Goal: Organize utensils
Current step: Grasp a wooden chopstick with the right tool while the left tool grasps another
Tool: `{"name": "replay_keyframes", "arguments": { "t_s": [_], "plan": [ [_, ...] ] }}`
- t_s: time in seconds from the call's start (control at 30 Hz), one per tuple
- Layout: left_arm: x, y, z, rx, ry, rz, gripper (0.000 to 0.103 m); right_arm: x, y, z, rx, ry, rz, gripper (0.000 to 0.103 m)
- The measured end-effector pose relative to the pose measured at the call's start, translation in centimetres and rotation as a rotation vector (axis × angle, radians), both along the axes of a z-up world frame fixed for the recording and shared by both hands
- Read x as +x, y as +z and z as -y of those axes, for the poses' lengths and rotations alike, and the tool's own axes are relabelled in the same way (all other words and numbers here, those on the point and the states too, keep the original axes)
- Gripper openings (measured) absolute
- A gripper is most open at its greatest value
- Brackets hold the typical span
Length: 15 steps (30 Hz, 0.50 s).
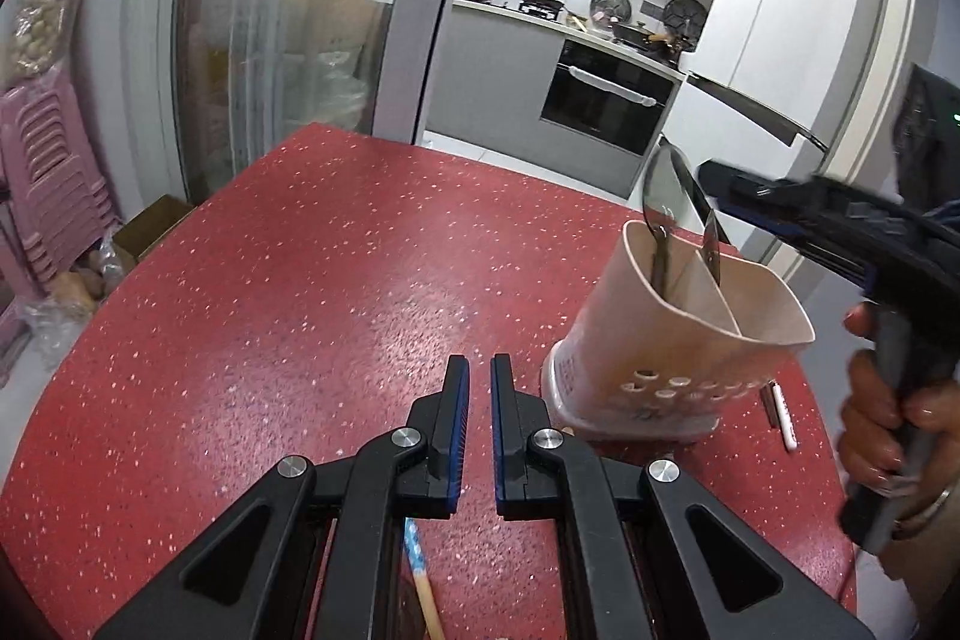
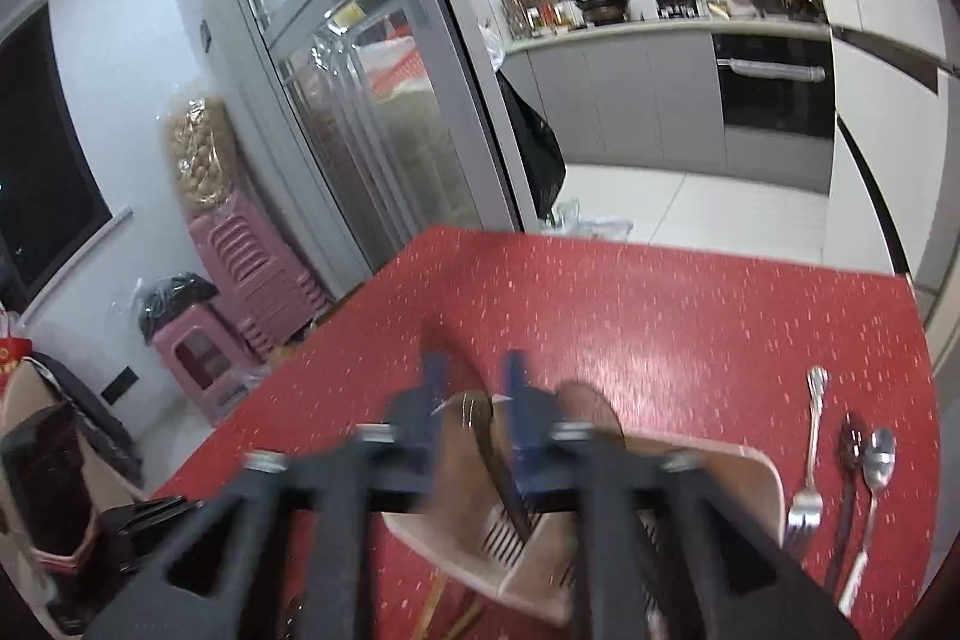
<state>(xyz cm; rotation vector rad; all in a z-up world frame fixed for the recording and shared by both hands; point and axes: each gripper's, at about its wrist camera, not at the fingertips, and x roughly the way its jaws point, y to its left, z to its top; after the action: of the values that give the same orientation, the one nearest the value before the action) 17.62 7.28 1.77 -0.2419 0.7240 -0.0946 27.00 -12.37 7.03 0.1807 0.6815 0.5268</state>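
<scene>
A beige divided utensil holder [image 1: 678, 334] stands on the red speckled table [image 1: 300, 280], to the right of my left gripper [image 1: 479, 370]. That gripper is shut with nothing between its pads. A metal spoon [image 1: 660, 196] and a black-handled knife [image 1: 711, 238] stick up out of the holder. My right gripper [image 1: 720, 181], held by a hand [image 1: 870, 400], hovers just above the knife. In the blurred right wrist view the right gripper [image 2: 475, 376] stands open over the holder [image 2: 771, 484], with the knife [image 2: 498, 460] below its gap and not pinched.
A fork [image 2: 810, 448], a dark spoon [image 2: 849, 460] and a white-handled spoon [image 2: 877, 466] lie on the table right of the holder. A blue-and-wood stick [image 1: 420, 574] lies under my left gripper. Pink stools [image 2: 252, 268] and a glass sliding door [image 1: 288, 40] stand beyond the table's left edge.
</scene>
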Motion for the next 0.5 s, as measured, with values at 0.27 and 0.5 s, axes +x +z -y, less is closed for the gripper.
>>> {"name": "replay_keyframes", "arguments": {
  "t_s": [0.27, 0.5],
  "plan": [
    [-2.5, -0.6, -0.6, 0.044, 0.051, 0.012, 0.103, -5.0, 1.8, 2.7, 0.029, -0.018, 0.007, 0.065],
    [-4.4, -3.8, -2.0, 0.075, 0.081, -0.069, 0.103, -9.0, -1.8, 4.1, -0.076, -0.044, -0.155, 0.065]
  ]
}}
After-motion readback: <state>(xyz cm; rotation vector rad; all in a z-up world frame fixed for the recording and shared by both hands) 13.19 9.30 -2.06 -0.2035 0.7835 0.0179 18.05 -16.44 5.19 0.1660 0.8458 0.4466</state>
